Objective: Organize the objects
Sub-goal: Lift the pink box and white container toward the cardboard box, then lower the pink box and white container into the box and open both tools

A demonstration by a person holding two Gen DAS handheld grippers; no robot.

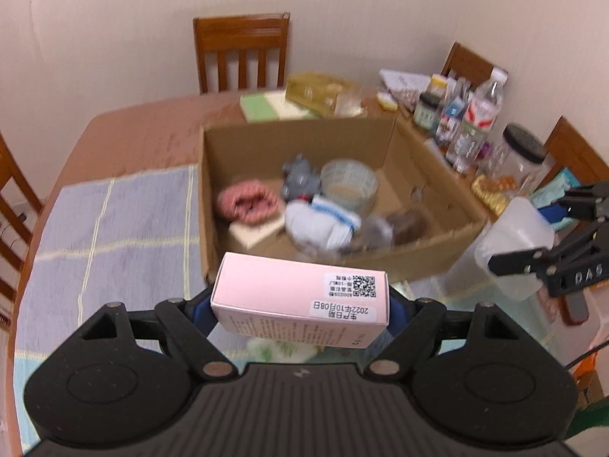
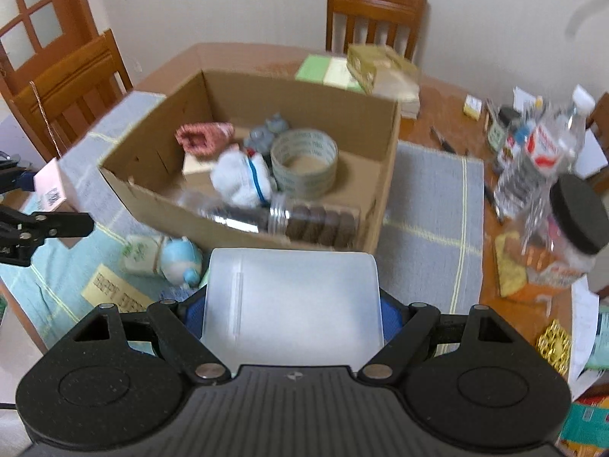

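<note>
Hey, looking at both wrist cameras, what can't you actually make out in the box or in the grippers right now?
- Pink carton, left wrist view: small side print blurred, unreadable.
- Translucent plastic container, right wrist view: frosted walls hide any contents.
- Left gripper and right gripper: fingertips covered by what they hold.
- Cardboard box: items at the near wall smeared by motion blur in the left wrist view.
- Tape roll, right wrist view: lettering too blurred.

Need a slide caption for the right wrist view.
Right gripper holds a translucent plastic box above the table, near the half-filled cardboard box.
</note>
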